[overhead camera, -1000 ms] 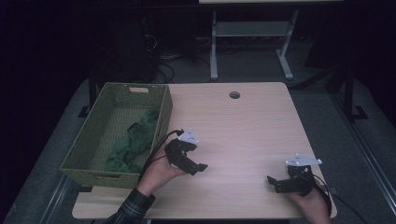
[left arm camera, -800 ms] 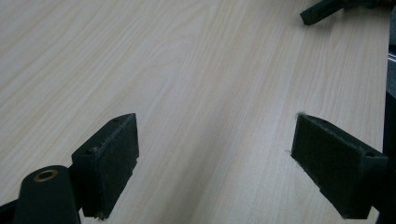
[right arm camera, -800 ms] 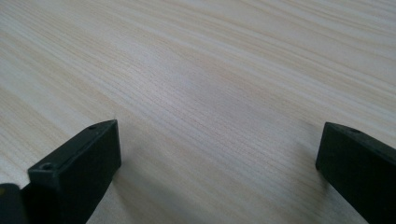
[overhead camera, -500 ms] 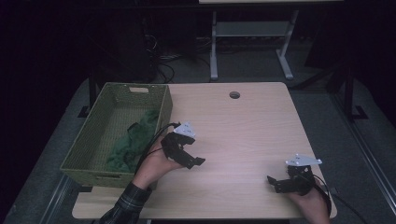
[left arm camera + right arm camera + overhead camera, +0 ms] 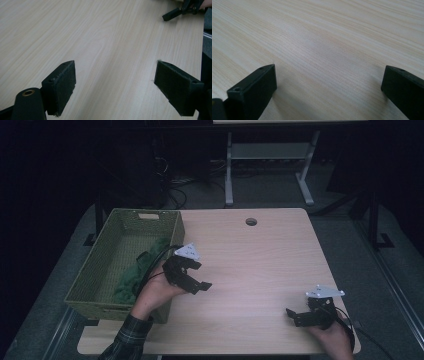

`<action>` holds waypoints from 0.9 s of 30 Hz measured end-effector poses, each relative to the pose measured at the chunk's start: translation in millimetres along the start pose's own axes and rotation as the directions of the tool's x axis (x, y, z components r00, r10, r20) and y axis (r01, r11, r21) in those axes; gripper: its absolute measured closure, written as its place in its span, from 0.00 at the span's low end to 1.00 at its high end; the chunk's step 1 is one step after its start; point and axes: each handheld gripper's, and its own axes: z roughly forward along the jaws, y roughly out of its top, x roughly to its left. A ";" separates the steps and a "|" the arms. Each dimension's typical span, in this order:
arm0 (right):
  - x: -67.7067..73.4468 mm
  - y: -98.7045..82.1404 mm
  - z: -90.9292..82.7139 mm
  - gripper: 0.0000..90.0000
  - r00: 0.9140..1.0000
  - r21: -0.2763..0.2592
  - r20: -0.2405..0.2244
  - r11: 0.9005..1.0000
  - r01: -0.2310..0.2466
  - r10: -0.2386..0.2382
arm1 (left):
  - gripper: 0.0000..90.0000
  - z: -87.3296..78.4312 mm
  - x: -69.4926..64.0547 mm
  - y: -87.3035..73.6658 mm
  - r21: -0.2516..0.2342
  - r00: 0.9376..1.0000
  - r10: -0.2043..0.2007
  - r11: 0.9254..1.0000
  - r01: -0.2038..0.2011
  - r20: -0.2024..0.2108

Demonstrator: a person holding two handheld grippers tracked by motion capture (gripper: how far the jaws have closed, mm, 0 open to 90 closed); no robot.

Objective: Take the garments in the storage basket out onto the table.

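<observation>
A green woven basket [image 5: 95, 265] stands at the table's left edge with a green cloth [image 5: 145, 267] lying inside it. My left gripper [image 5: 200, 286] hovers just right of the basket, open and empty; in the left gripper view its jaws [image 5: 115, 87] stand wide apart over bare wood. My right gripper [image 5: 292, 316] rests near the front right of the table, open with nothing between its jaws [image 5: 329, 87]. The right gripper [image 5: 178, 11] also shows far off in the left gripper view.
The light wooden table [image 5: 250, 265] has a round cable hole [image 5: 251, 221] near its far edge. A metal stand [image 5: 270, 165] and cables lie on the dark floor behind the table.
My left gripper has drifted slightly away from me and toward the basket, staying open. The right gripper has not moved.
</observation>
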 end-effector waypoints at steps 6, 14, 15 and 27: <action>0.0 0.0 0.0 0.00 1.000 0.000 0.000 1.000 0.000 0.000 | 0.22 -15.9 8.7 -5.0 -0.027 0.999 -0.017 0.999 0.017 -0.028; 0.0 0.0 0.0 0.00 1.000 0.000 0.000 1.000 0.000 0.000 | 0.25 -33.9 17.5 -12.3 -0.054 0.997 -0.048 0.998 0.045 -0.064; 0.0 0.0 0.0 0.00 1.000 0.000 0.000 1.000 0.000 0.000 | 0.25 -35.9 18.1 -13.2 -0.056 0.997 -0.050 0.997 0.046 -0.065; 0.0 0.0 0.0 0.00 1.000 0.000 0.000 1.000 0.000 0.000 | 0.36 -63.4 29.1 -25.3 -0.076 0.990 -0.085 0.994 0.077 -0.112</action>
